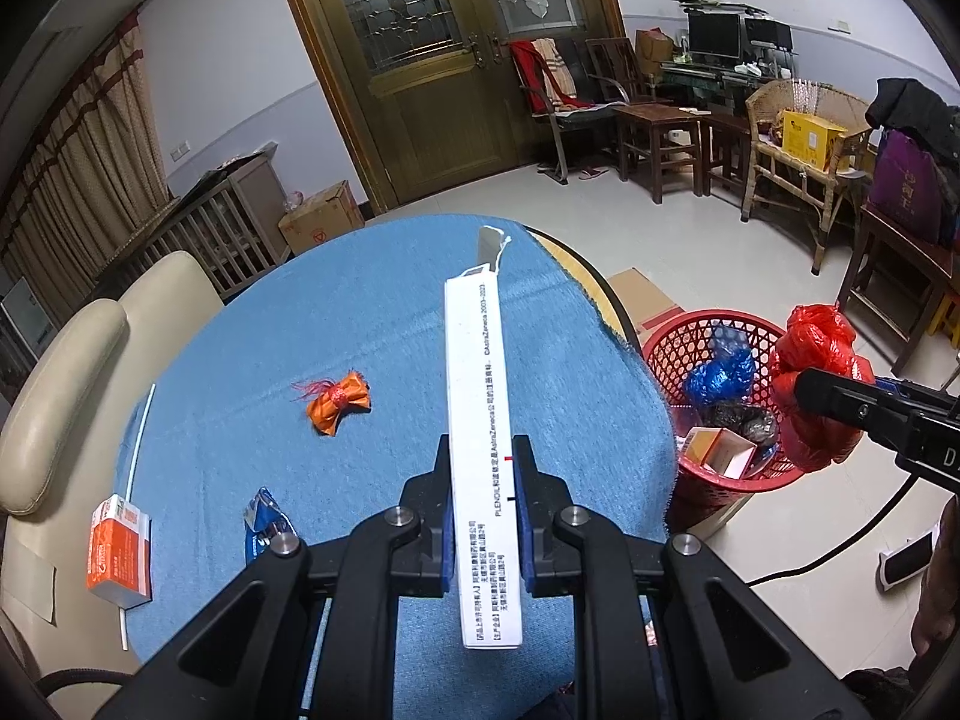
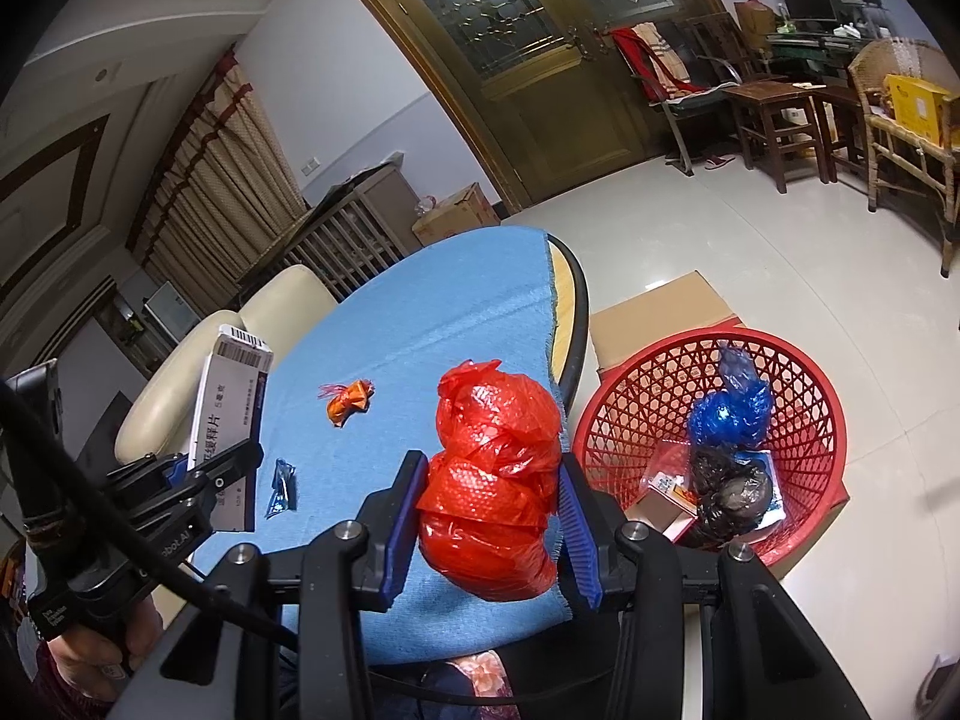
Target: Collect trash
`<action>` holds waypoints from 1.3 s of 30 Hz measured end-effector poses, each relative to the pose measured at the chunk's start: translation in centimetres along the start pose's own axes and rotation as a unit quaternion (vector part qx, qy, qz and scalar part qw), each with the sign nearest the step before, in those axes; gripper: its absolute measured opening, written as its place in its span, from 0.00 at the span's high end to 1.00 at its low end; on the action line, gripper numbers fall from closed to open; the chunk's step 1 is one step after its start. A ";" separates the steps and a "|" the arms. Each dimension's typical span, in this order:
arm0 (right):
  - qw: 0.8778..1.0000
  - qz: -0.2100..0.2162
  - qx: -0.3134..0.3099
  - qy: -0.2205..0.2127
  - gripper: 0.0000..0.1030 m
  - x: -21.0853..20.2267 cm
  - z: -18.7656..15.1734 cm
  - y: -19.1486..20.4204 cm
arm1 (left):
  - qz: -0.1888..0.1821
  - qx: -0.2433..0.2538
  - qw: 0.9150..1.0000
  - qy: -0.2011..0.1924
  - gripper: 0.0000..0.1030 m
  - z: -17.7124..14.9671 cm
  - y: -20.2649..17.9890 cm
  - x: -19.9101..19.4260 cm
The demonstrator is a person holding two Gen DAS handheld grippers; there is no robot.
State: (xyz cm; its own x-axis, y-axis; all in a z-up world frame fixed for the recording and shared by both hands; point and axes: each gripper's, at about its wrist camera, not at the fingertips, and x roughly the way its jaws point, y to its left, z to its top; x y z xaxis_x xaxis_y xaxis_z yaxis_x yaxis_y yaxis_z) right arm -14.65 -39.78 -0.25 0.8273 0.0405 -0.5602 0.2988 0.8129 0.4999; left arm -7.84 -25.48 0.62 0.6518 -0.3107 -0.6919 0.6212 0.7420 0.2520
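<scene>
My right gripper [image 2: 489, 531] is clamped on the red bag [image 2: 495, 480] above the surface [image 2: 420, 324] edge beside the basket [image 2: 804, 420], left gripper [image 1: 483, 516] clamped on the white box [image 1: 480, 420]; risk: releasing early drops the bag short of the basket's rim.

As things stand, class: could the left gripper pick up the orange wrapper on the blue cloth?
Probably not yet. The left gripper is shut on the white box, so its jaws are occupied, though the orange wrapper lies unobstructed.
</scene>
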 end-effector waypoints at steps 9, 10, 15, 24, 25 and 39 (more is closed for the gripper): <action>1.000 -0.001 0.005 0.001 0.56 0.0 -0.1 -0.5 | 0.001 0.006 1.000 0.004 0.84 0.0 -0.5 0.2; 1.000 -0.001 0.006 0.002 0.56 0.1 -0.1 -0.6 | 0.000 0.006 1.000 0.004 0.84 -0.1 -0.5 0.2; 1.000 -0.002 0.010 0.003 0.56 0.1 -0.2 -0.9 | 0.000 0.010 1.000 0.007 0.84 -0.1 -0.8 0.3; 1.000 -0.002 0.015 0.004 0.56 0.1 -0.3 -1.4 | 0.001 0.018 1.000 0.011 0.84 -0.2 -1.3 0.6; 1.000 -0.003 0.016 0.004 0.56 0.1 -0.3 -1.4 | 0.000 0.019 1.000 0.012 0.84 -0.2 -1.3 0.6; 1.000 -0.004 0.024 0.005 0.56 0.1 -0.5 -2.2 | -0.001 0.030 0.999 0.017 0.84 -0.1 -2.0 0.9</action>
State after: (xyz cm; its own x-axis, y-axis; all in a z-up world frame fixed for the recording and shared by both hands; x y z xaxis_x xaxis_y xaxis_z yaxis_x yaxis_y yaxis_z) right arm -15.40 -41.27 -1.72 0.8204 0.0390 -0.5705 0.3286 0.7843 0.5262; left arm -8.60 -27.18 -0.61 0.6355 -0.2908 -0.7152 0.6480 0.7045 0.2894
